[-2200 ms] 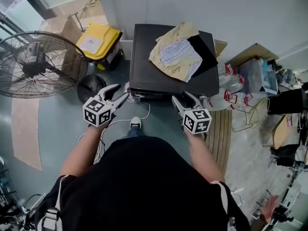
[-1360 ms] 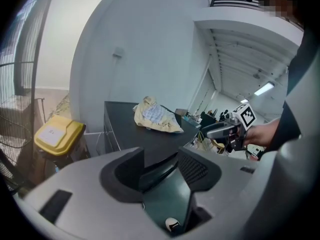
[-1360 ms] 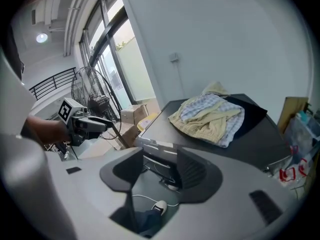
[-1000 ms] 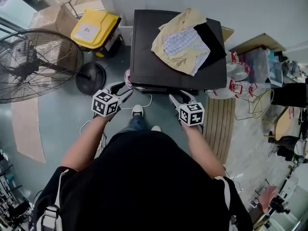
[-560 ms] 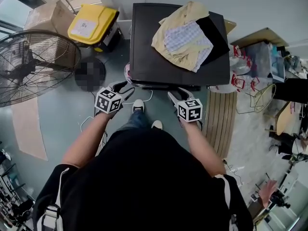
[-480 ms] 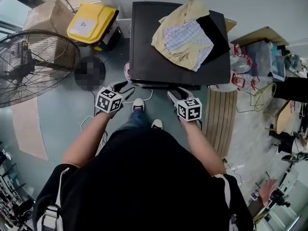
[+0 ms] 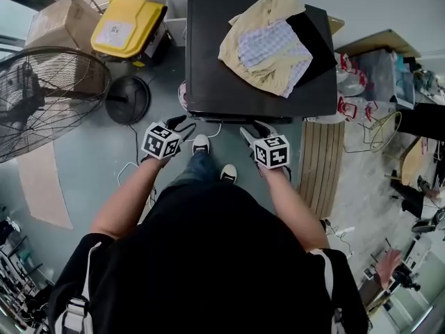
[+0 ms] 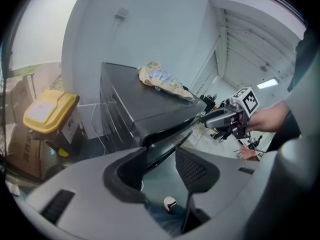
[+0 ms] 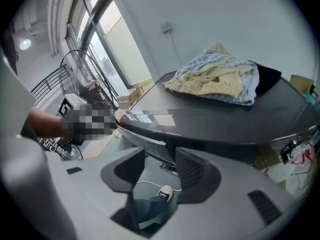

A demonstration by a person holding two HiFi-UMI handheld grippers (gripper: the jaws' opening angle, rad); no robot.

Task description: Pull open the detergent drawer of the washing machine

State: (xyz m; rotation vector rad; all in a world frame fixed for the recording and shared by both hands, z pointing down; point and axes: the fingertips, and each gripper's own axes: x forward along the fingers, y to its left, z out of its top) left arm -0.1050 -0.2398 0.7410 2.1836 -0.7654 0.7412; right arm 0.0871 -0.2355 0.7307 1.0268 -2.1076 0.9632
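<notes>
Black, glossy, boxy washing machine sits right ahead of both grippers, though I can't really make out the drawer on its front. Rumpled yellow and checked clothes are piled on its flat lid. Left gripper jaws are closing with nothing between them; right gripper is wide and empty. A lidded yellow plastic bin sits beyond the left one.

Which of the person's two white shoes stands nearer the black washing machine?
The left white shoe: its toe is close to the black washing machine; the right shoe stands farther back.
</notes>
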